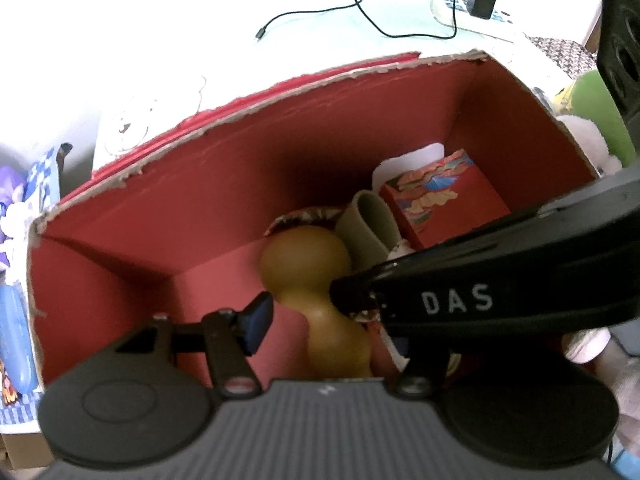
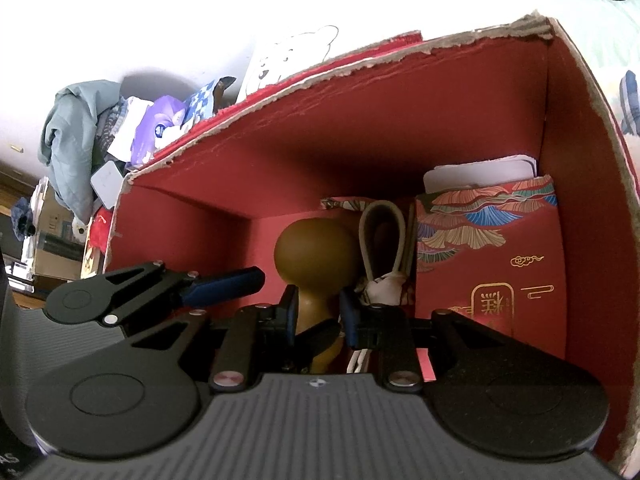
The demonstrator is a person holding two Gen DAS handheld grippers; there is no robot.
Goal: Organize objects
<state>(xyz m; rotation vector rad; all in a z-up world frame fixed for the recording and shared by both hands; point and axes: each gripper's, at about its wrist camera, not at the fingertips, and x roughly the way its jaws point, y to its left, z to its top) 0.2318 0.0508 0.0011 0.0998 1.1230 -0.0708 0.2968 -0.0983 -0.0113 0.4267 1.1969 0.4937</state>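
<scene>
A brown gourd point(image 1: 308, 268) stands inside a red cardboard box point(image 1: 224, 184), also in the right wrist view point(image 2: 316, 248). My right gripper point(image 2: 318, 314) is shut on the gourd's narrow waist, blue pads on either side. My left gripper point(image 1: 304, 304) is open beside the gourd; its left finger point(image 1: 256, 320) shows, and the right gripper's black arm point(image 1: 460, 300) covers the other side. The left gripper's blue finger point(image 2: 228, 284) also shows in the right wrist view, left of the gourd.
In the box point(image 2: 400, 128) stand a red patterned carton point(image 2: 488, 260), a grey rolled band point(image 2: 382, 236) and a white card point(image 2: 480, 170). Outside lie clothes and packets point(image 2: 132, 132), a black cable point(image 1: 360, 8), a power strip point(image 1: 468, 4) and a green object point(image 1: 596, 112).
</scene>
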